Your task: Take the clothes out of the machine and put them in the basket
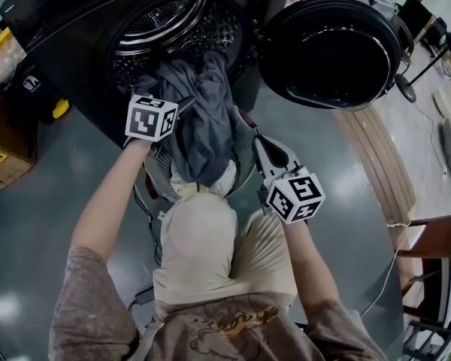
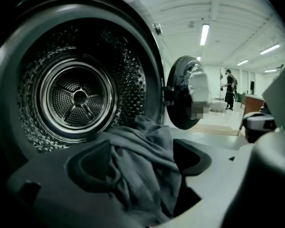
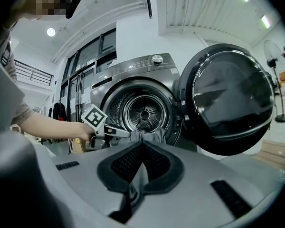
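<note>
A grey garment (image 1: 203, 122) hangs from the lip of the black machine's open drum (image 1: 173, 21) down into a mesh basket (image 1: 246, 153) on the floor in front of it. My left gripper (image 1: 182, 107) is at the drum mouth. In the left gripper view it (image 2: 140, 156) stands wide open, with the garment (image 2: 142, 160) lying loose between its pads (image 2: 88, 167). My right gripper (image 1: 264, 153) is lower, at the basket's right side. In the right gripper view it (image 3: 141, 148) is shut on a thin fold of the grey garment (image 3: 137, 179). Something white (image 1: 214, 183) lies in the basket.
The round door (image 1: 327, 51) stands swung open to the right of the drum. A cardboard box (image 1: 4, 138) sits on the floor at left. Wooden boards (image 1: 376, 156) and a chair frame (image 1: 436, 239) are at right. A person (image 2: 229, 89) stands far off in the room.
</note>
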Motion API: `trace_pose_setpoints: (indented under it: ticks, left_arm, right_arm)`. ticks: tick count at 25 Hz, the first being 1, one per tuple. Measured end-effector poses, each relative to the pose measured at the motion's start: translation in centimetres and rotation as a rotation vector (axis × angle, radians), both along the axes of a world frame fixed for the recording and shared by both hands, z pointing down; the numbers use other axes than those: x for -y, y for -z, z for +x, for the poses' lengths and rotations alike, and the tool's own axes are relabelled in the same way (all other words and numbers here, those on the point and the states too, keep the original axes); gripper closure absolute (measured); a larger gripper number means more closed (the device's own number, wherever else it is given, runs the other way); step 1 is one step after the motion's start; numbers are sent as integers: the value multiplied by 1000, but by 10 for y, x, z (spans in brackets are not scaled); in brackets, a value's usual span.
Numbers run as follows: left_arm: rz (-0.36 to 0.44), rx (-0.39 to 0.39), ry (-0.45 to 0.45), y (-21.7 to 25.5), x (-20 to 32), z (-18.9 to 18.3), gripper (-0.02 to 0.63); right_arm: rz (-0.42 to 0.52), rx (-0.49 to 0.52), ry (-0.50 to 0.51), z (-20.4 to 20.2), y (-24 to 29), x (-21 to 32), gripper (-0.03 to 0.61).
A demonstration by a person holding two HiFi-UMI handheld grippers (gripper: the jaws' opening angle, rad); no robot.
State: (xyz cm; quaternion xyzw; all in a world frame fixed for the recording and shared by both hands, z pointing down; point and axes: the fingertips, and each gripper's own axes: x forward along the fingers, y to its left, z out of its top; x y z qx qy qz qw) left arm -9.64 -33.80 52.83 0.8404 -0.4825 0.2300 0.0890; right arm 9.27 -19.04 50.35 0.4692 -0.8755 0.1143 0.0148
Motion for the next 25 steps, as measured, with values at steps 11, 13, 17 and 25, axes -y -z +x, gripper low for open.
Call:
trace_pose_setpoints:
  ticks: [11, 13, 17, 25]
  left_arm:
    - [-152, 150, 85, -61, 70, -19, 169]
    - [-158, 231, 66, -72, 72, -16, 170]
    - [-156, 284, 87, -70, 73, -20, 173]
    - [-155, 232, 44, -72, 56, -13, 446]
  right_arm:
    - [-18, -26, -38, 13, -7, 10, 581]
    - [-18, -27, -44, 16, -7, 12, 581]
    - [-12, -27, -44, 17, -6, 12, 581]
    - [-18, -25, -42, 17, -9, 8, 581]
